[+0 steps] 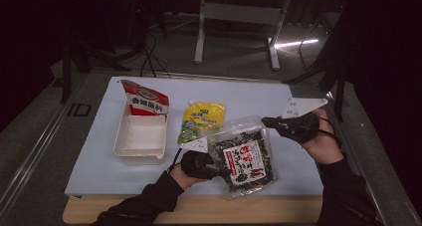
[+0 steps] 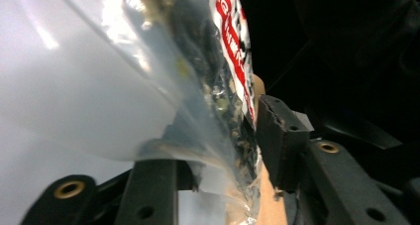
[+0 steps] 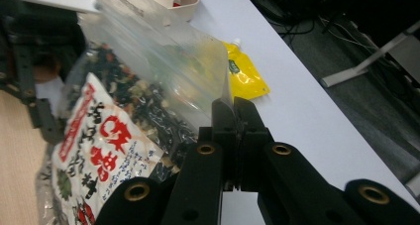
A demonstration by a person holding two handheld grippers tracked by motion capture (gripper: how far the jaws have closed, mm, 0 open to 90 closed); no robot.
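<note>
1. Seaweed bag [image 1: 244,159] lower centre of the high view, lifted off the surface [image 1: 99,161].
2. Right gripper [image 1: 271,121] fingers [image 3: 237,118] clamped tight on the clear top edge; could slip off slick film.
3. Left gripper [image 1: 219,170] fingers [image 2: 277,136] partly closed around the bag's lower corner, pinch unclear; could tear or spill.
</note>
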